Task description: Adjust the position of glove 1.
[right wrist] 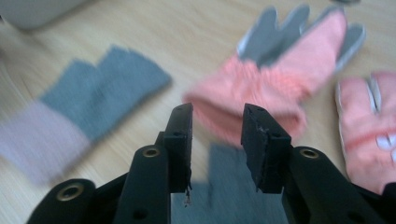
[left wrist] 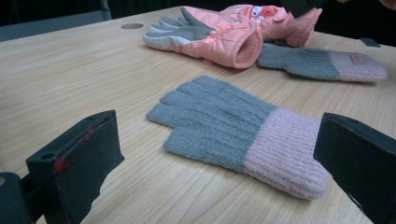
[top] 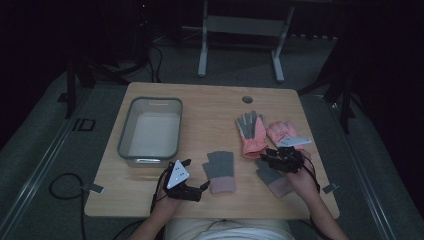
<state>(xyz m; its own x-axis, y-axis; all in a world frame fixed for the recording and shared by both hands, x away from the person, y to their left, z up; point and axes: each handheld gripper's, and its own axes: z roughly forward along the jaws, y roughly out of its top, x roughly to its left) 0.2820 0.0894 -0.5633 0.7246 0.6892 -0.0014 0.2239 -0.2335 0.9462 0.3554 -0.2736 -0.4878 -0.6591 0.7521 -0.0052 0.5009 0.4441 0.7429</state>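
Two grey knit gloves with pink cuffs and two pink padded gloves lie on the wooden table. One grey glove (top: 220, 170) (left wrist: 229, 126) (right wrist: 102, 93) lies flat near the front edge. My left gripper (top: 196, 175) (left wrist: 219, 140) sits just left of it, low over the table, jaws wide open and facing it. The other grey glove (top: 272, 179) (left wrist: 317, 63) (right wrist: 229, 186) lies under my right gripper (top: 264, 157) (right wrist: 217, 116). That gripper hovers with jaws open and nothing between them, pointed at the cuff of a pink glove (top: 251, 132) (left wrist: 210, 35) (right wrist: 289, 65). The second pink glove (top: 282, 132) (right wrist: 369, 126) lies beside it.
A grey plastic bin (top: 125, 132) stands on the left half of the table, with nothing visible inside. A round cable hole (top: 247, 99) sits near the far edge. Cables trail off the front edge on both sides.
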